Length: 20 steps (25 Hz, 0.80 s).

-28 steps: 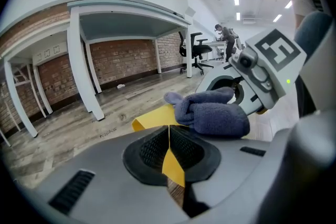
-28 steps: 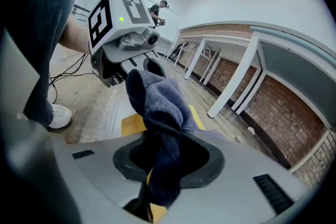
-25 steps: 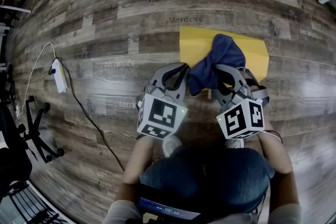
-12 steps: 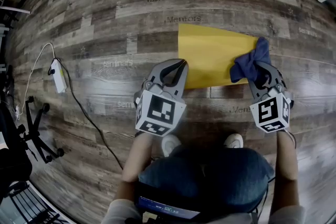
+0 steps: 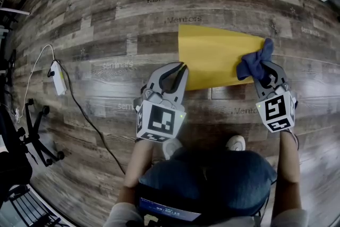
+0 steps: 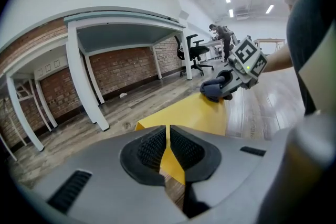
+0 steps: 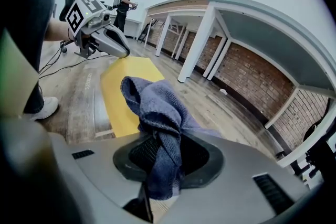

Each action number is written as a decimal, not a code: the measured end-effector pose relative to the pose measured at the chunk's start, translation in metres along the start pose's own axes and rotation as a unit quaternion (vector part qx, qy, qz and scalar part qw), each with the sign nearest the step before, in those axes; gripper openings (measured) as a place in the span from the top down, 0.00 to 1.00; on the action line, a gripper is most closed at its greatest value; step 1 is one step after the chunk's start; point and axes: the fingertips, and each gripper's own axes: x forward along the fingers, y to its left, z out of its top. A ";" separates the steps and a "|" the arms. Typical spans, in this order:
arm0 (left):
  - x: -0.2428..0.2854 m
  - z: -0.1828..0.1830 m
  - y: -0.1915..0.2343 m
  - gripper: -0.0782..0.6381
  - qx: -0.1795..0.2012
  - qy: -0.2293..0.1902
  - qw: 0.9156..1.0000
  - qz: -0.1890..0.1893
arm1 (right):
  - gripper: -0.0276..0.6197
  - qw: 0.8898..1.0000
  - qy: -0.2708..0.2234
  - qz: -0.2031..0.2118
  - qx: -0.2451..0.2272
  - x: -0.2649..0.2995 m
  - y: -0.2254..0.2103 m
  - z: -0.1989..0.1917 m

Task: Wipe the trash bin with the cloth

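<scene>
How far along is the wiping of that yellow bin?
Done: the cloth is clamped in the right gripper. In hand: it is at the right edge of the bin, while the shut left gripper sits at the near left corner. Left: unclear; the pictures show no wiped or dirty patches.

The cloth [image 5: 256, 60] is dark blue. The trash bin [image 5: 212, 56] is plain yellow. The floor [image 5: 106, 24] has brown and grey wood planks.

Left gripper [image 5: 182, 66] points forward, jaws together; right gripper [image 5: 262, 68] angled down, jaws clamped on the cloth [image 5: 254, 59]
</scene>
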 end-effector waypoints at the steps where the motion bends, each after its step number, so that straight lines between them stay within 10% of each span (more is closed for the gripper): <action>1: -0.002 -0.001 0.000 0.88 0.010 0.001 1.000 0.001 | 0.80 1.000 0.000 -0.001 0.001 0.000 -0.001 0.000; 14: 0.030 0.020 0.036 0.88 0.084 -0.004 0.996 0.033 | 0.80 0.999 0.002 -0.031 0.008 0.032 -0.049 0.015; 20: 0.039 0.026 0.047 0.88 0.060 -0.011 0.998 0.018 | 0.80 0.994 -0.059 -0.055 -0.073 0.016 -0.037 0.077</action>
